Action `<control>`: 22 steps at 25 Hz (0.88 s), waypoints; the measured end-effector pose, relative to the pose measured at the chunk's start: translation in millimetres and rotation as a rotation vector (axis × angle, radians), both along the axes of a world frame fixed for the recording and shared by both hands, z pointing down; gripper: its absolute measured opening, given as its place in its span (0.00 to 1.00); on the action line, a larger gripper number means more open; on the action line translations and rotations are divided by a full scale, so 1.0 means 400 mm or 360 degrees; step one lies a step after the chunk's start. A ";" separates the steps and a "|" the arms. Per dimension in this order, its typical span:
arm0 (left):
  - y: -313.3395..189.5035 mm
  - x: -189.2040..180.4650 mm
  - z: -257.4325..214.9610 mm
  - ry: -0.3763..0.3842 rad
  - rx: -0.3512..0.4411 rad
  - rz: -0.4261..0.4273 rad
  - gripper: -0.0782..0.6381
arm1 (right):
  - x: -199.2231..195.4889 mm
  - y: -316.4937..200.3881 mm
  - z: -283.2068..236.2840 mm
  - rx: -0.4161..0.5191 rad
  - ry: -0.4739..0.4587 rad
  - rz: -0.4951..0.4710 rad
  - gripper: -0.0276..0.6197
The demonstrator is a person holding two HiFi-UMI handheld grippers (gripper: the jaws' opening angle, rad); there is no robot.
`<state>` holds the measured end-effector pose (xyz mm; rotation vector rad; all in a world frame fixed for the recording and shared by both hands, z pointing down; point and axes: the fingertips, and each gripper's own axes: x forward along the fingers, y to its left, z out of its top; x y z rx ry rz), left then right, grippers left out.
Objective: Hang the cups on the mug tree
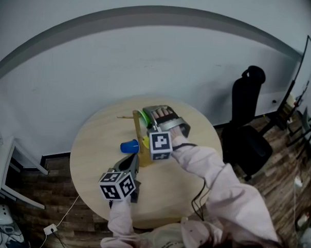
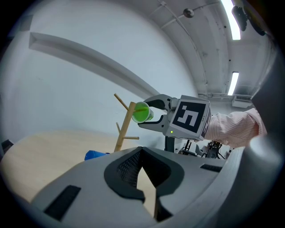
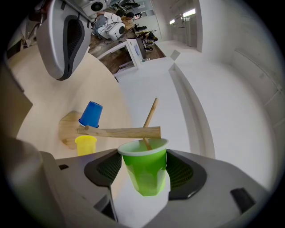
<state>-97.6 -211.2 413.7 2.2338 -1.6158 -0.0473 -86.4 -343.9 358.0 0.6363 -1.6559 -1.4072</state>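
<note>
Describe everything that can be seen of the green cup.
The green cup is a small, smooth, plastic-looking tumbler with faceted sides and a paler rim, and it is empty. The right tool grips its sides and holds it sideways above the table. Its open mouth faces the mug tree, whose thin wooden peg reaches into it.

Wooden mug tree (image 3: 120, 132) upright. Blue cup (image 3: 91, 114) on a low peg, yellow cup (image 3: 86, 144) near the base. Green cup (image 3: 144, 171) tilted, mouth over an upper peg tip.

Office-like lab room: a black office chair (image 1: 247, 107) stands right of the round wooden desk (image 1: 95, 144), ceiling strip lights (image 2: 233, 83) above it, plank floor (image 1: 276, 177) around it.
</note>
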 end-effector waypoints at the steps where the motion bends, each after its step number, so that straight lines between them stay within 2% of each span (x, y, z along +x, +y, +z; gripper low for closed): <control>1: 0.000 0.002 0.001 0.0001 -0.0001 0.0002 0.13 | 0.000 0.000 0.000 -0.0002 -0.0002 0.0001 0.52; 6: 0.005 0.011 0.003 0.0006 -0.0006 0.0009 0.13 | 0.004 0.003 -0.001 -0.0011 -0.0018 0.0010 0.52; 12: 0.009 0.010 0.007 0.0011 -0.0011 0.0008 0.13 | 0.001 0.013 0.011 -0.0058 -0.0050 0.0002 0.60; 22: 0.025 0.017 0.010 0.0005 -0.0016 0.0017 0.13 | 0.007 0.025 -0.001 -0.0079 -0.0111 0.0016 0.64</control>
